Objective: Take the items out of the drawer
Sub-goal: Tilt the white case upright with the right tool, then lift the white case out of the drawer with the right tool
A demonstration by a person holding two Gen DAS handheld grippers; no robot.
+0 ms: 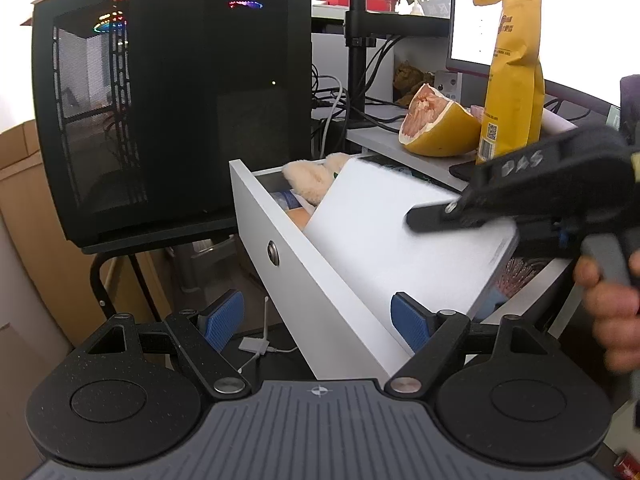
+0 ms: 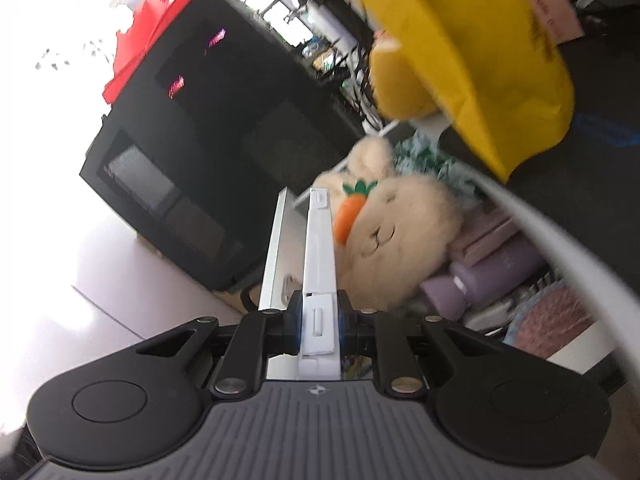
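Clamping a flat white case (image 2: 319,264) edge-on and tilted half out of the open drawer (image 1: 320,280), the right hand-held gripper (image 2: 319,322) sits beside a plush rabbit (image 2: 396,232), while the left hand-held gripper (image 1: 320,322) hovers spread apart at the drawer front.

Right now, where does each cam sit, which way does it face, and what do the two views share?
Left wrist: on the left gripper, fingers apart and holding nothing, facing the open drawer, PC case and desk; the right gripper and a hand show.
Right wrist: on the right gripper, rolled, looking along the white flat case its fingers clamp edge-on, into the drawer; no hand visible.
Shared: drawer, white flat case, plush rabbit, yellow bag.
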